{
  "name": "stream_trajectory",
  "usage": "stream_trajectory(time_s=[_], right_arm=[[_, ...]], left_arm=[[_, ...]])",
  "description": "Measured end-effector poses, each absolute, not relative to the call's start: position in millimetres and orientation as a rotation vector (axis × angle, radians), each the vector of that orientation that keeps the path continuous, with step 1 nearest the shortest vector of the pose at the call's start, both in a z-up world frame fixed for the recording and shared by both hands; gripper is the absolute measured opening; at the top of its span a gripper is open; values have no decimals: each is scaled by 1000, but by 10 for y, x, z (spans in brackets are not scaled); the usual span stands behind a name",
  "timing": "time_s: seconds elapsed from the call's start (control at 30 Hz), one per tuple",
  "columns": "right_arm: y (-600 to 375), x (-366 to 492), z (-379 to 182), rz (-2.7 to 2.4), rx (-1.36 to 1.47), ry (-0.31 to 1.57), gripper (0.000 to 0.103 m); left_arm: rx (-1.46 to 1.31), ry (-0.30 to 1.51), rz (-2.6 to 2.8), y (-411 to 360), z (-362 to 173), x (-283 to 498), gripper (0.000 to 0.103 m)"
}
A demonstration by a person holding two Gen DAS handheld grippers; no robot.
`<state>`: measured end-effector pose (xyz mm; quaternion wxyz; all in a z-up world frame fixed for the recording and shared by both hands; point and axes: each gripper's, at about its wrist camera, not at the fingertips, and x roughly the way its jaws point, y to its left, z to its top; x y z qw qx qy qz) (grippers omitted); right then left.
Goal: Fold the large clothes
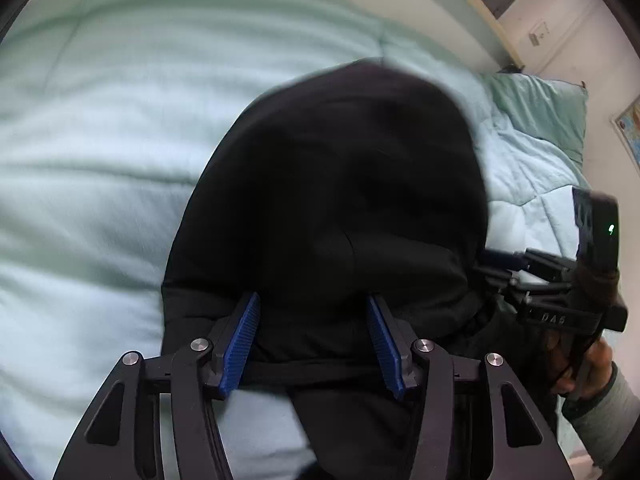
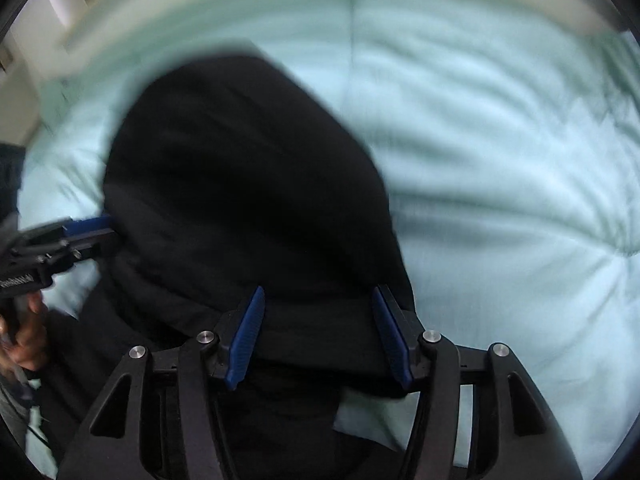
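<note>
A large black garment (image 1: 340, 184) lies in a rounded heap on the pale mint comforter (image 1: 100, 160). My left gripper (image 1: 312, 298) points down over the garment's near edge. Its blue pads stand wide apart, with the cloth lying between and below them, not pinched. In the right wrist view the same garment (image 2: 240, 184) fills the middle. My right gripper (image 2: 320, 289) hovers open over its near hem, cloth between the pads. Each gripper shows in the other's view, at the garment's side: the right gripper (image 1: 490, 268) and the left gripper (image 2: 96, 234).
The comforter (image 2: 500, 140) spreads wide around the garment. A mint pillow (image 1: 540, 112) lies at the far right by a white wall with an outlet (image 1: 538, 34). A hand (image 1: 592, 364) holds the right gripper; another hand (image 2: 28, 340) holds the left. Both views are blurred.
</note>
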<state>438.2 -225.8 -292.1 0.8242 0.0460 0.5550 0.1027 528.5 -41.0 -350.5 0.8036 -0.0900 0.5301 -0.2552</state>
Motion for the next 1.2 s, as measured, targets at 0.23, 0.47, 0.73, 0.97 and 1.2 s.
stream_trajectory(time_s=[0.23,0.47,0.73,0.97,1.2], right_arm=[[-2276,4345,-2875,229,100,1165,59],[-2461,4169,-2404,332,108,1156,60],[-2742,4614,-2107,375,156,1109,74],[-2688,5120,-2320,476,183,1156,74],[-2423,5481,-2737,541,218,1218,74]], left_arm=[[-112,1150,-538,-480,-3344,5263,57],[-62,1077,-591,-313,-2706,5155,57],[-154,1131,-629,-37,-2607,5908,72],[-242,1236,-736,-82,-2920,6209,72],[-199,1218,-727,-312,-3060,6280,54]])
